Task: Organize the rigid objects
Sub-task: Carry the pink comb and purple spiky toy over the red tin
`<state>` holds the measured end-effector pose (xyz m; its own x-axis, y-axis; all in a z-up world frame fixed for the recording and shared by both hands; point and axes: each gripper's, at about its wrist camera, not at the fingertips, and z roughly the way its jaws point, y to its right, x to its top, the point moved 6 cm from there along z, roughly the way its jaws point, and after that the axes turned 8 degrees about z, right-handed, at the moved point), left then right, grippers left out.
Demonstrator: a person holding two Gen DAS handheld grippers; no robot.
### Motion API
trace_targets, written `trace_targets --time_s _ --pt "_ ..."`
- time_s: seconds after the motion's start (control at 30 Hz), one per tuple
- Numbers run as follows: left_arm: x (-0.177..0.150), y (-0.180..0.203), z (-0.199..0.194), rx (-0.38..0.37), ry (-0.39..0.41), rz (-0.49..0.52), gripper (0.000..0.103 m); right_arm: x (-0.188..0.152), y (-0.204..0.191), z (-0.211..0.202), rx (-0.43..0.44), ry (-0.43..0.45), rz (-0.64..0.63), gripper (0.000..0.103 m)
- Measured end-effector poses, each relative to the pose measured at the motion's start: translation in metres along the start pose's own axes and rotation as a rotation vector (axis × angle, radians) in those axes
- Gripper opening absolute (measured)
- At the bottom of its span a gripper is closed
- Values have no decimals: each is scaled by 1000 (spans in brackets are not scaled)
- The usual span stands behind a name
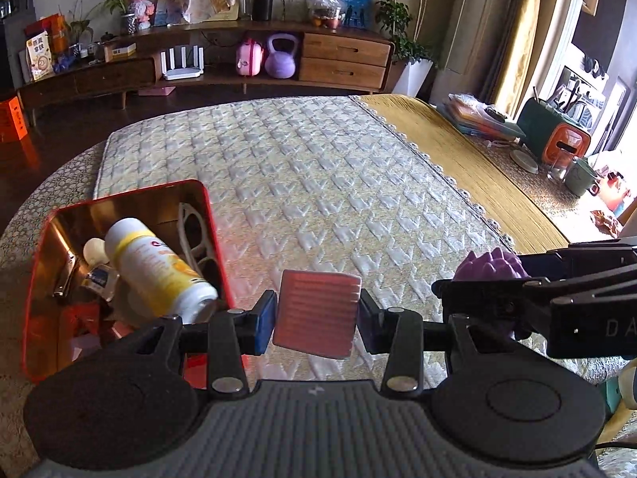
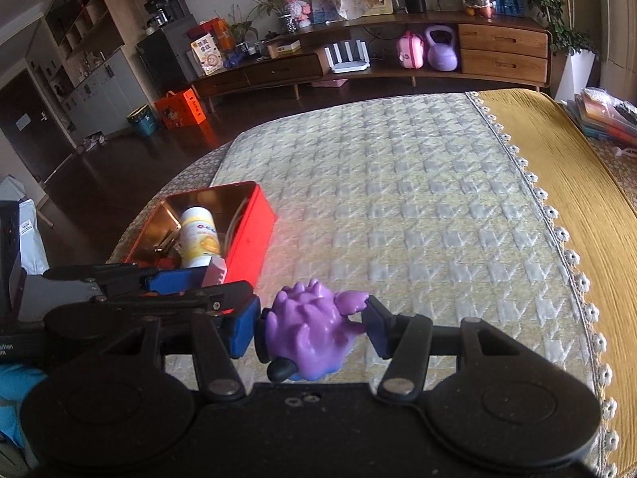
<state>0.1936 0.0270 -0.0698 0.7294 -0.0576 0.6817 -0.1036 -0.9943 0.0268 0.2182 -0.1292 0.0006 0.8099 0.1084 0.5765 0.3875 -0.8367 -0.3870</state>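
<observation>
My left gripper (image 1: pixel 317 314) is shut on a pink ribbed block (image 1: pixel 316 312), held just right of the red tin box (image 1: pixel 207 203). The box lies open on the quilted mat and holds a white and yellow bottle (image 1: pixel 157 267), a small clear bottle (image 1: pixel 99 279) and a white frame-like piece (image 1: pixel 191 231). My right gripper (image 2: pixel 314 328) is shut on a purple spiky toy (image 2: pixel 308 328), above the mat to the right of the red box (image 2: pixel 251 231). In the left wrist view the right gripper (image 1: pixel 513 290) shows at the right with the purple toy (image 1: pixel 493 265). The left gripper (image 2: pixel 187 281) with the pink block (image 2: pixel 217 273) appears in the right wrist view beside the box.
A pale quilted mat (image 1: pixel 318 183) covers the table, with a yellow cloth (image 1: pixel 458 151) along its right. Books, a green and orange case (image 1: pixel 553 131) and cups (image 1: pixel 579 175) crowd the far right. A wooden sideboard (image 1: pixel 239 63) stands beyond across dark floor.
</observation>
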Motion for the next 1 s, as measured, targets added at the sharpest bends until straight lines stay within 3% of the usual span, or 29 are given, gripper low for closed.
trace_targets --time_s 0.53,1.0 --pt "-19 -109 -34 117 3 -77 41 -7 -86 35 53 -25 -125 56" --pt "-4 -183 -7 198 -44 -127 41 -2 -154 80 93 -31 -238 56"
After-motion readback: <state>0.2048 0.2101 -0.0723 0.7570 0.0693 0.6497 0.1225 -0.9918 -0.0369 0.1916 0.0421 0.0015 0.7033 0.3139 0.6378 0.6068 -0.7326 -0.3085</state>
